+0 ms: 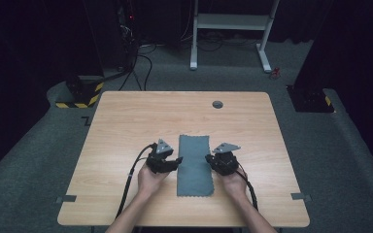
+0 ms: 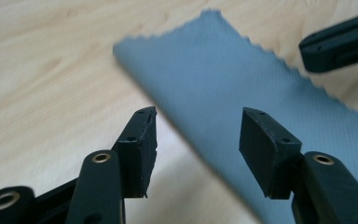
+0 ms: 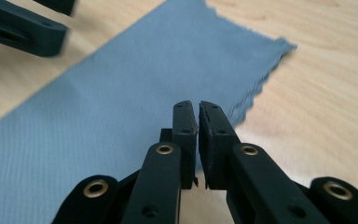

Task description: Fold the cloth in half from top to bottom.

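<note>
The grey cloth (image 1: 194,165) lies flat on the tabletop (image 1: 126,126) between my two tongs, folded into a long strip. My left tongs (image 1: 177,160) stand about half open and empty just over its near long edge, while my right tongs (image 1: 208,158) are pinched nearly shut on nothing just above the opposite edge. To fold it cleanly I should open the right ones, slide one pad under each edge, and grip only the top layer evenly.

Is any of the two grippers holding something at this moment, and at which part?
Nothing is held. The left gripper has open, empty jaws beside the grey cloth. The right gripper is shut with nothing between its pads, over the cloth's edge.
</note>
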`<state>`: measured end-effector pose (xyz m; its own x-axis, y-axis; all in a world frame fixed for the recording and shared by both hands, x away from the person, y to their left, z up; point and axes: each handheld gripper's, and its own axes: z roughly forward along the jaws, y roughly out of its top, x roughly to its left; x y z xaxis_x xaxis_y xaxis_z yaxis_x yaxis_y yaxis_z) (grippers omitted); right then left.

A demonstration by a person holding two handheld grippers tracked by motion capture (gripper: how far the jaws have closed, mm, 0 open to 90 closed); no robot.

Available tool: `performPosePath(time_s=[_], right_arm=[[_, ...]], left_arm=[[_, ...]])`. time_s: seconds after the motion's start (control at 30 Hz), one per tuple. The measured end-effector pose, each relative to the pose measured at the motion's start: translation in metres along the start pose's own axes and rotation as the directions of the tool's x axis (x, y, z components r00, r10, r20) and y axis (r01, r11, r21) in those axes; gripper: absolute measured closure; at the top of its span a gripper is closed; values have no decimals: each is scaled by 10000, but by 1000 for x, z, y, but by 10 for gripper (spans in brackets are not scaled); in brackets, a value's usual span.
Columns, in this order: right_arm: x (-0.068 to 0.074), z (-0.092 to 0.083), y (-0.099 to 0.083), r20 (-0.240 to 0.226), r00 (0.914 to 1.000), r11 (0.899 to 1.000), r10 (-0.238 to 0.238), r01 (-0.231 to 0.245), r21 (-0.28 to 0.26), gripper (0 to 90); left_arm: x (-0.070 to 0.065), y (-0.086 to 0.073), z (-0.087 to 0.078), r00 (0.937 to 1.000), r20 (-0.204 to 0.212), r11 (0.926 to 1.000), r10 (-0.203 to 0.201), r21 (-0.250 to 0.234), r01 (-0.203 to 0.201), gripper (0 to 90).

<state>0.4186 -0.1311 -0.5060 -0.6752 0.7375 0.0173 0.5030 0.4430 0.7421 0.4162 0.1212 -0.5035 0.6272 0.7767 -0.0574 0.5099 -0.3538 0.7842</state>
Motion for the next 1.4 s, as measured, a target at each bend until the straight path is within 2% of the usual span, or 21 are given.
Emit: performPosePath(time_s=[0.17,0.2,0.33,0.4,0.43,0.47,0.53,0.6,0.77,0.8,0.83,1.0,1.2,1.4], right_arm=[[-3,12,11,-119,9998,9999,135,-135,14,852],[-4,19,15,-121,9997,9997,231,-229,112,850],[-9,28,19,58,9999,9996,133,-134,253,843],[-13,30,17,227,9994,9988,273,-282,401,841],[-16,32,15,322,9989,9977,353,-371,563,843],[-19,31,13,295,9987,9977,423,-438,520,841],[-21,30,14,473,9984,9976,311,-339,596,832],[-22,30,13,490,9985,9979,234,-263,596,829],[-24,31,13,454,9984,9982,341,-363,476,825],[-25,32,13,467,9980,9982,415,-435,423,817],[-26,32,14,477,9979,9980,444,-464,425,814],[-32,32,13,541,9948,9958,860,-875,262,784],[-41,33,20,772,9874,9893,1384,-1415,364,751],[-49,41,30,993,9770,9815,1886,-1908,137,734]], left_arm=[[1,14,26,9998,181,9995,71,302,-77,473],[2,18,35,9999,135,9987,67,504,-74,481],[5,18,48,9999,-124,9967,63,807,-52,487],[7,19,49,9991,-390,9965,179,819,-147,504],[7,19,49,9991,-390,9965,179,819,-147,506],[9,19,48,9971,-722,9955,246,931,-178,504],[16,19,48,9962,-863,9949,-103,990,189,477],[22,20,46,9923,-1219,9945,-204,990,326,472],[30,20,45,9901,-1362,9938,-333,1006,472,470],[32,20,46,9891,-1369,9928,-543,989,682,470],[32,20,46,9891,-1369,9928,-543,989,682,470],[39,25,51,9871,-1424,9908,-728,1032,879,468],[42,32,56,9838,-1610,9872,-790,1244,996,445],[46,31,58,9791,-1749,9878,-1035,971,1218,456]])
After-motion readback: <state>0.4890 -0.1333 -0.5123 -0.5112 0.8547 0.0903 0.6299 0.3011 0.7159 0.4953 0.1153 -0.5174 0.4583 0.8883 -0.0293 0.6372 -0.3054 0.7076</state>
